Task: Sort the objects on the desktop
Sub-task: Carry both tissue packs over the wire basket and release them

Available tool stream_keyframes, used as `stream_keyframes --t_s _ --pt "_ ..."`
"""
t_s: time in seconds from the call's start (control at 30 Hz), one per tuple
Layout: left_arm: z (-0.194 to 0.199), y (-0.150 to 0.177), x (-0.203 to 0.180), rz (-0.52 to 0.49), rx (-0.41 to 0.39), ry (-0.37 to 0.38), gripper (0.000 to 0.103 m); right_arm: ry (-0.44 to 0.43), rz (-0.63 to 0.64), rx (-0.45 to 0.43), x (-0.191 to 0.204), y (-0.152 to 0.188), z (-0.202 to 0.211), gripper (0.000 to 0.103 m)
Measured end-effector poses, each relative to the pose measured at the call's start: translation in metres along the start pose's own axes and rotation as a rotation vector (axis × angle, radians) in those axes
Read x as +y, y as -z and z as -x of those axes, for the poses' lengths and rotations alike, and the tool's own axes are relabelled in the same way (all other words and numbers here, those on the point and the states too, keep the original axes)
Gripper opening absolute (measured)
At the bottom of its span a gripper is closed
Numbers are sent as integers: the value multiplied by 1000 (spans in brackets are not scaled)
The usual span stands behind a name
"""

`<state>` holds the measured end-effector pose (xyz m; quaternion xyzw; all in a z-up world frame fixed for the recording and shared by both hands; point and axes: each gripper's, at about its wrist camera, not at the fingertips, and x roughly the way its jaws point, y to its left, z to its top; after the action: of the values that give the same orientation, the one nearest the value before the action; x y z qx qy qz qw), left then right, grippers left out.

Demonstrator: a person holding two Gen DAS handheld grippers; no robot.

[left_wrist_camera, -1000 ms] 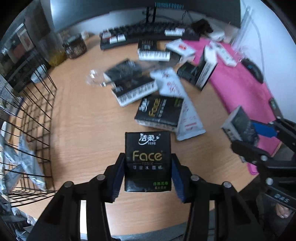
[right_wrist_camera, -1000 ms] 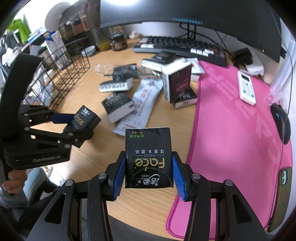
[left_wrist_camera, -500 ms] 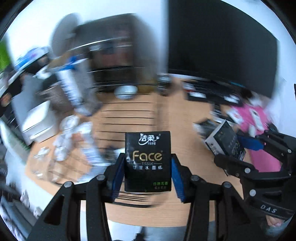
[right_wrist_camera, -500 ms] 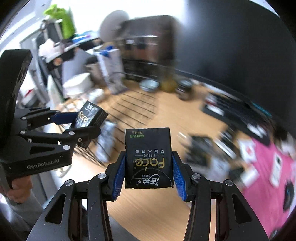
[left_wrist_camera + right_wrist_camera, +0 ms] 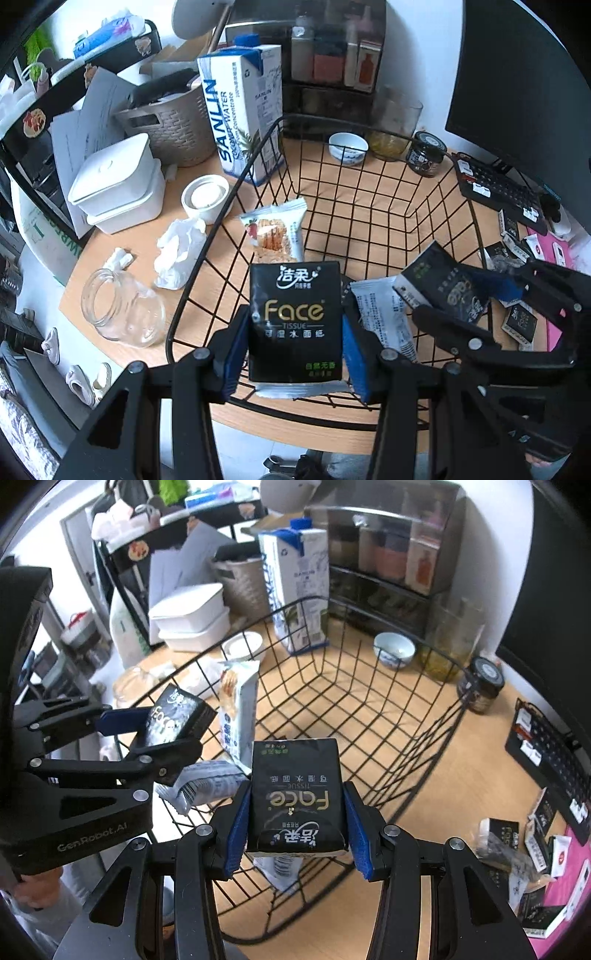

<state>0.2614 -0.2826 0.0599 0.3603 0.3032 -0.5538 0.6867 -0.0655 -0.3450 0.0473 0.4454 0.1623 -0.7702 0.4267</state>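
Observation:
My left gripper point(image 5: 293, 343) is shut on a black Face tissue pack point(image 5: 294, 317) and holds it above the near side of a black wire basket point(image 5: 369, 129). My right gripper point(image 5: 295, 812) is shut on a second black Face tissue pack point(image 5: 297, 797), also over the basket point(image 5: 369, 605). Each gripper shows in the other view, the right one point(image 5: 461, 295) to the right and the left one point(image 5: 162, 731) to the left. Snack packets point(image 5: 275, 230) lie in the basket. More black tissue packs point(image 5: 498, 834) lie on the desk at right.
A Sanlin carton point(image 5: 243, 107), white lidded boxes point(image 5: 118, 184), a glass jar point(image 5: 122, 314) and crumpled tissue point(image 5: 181, 251) sit left of the basket. A small bowl point(image 5: 347, 146), a dark jar point(image 5: 424, 153), a keyboard point(image 5: 495, 188) and a monitor lie behind and right.
Both grippers swung left from the cluttered desk centre to above the wire basket, each still holding its tissue pack.

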Motion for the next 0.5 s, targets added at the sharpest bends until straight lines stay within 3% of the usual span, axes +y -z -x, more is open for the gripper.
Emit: stream_keyframes --t_s 0.2,0.33,0.5 --pt "-6 4 -1 -3 35 -12 53 10 -5 -13 0 0 -4 48" --pt "3 4 -6 -4 13 -13 60 -6 -27 -42 -5 3 9 53" --pt "25 9 -28 -30 -48 -2 61 -2 -58 -94 -21 19 45 53"
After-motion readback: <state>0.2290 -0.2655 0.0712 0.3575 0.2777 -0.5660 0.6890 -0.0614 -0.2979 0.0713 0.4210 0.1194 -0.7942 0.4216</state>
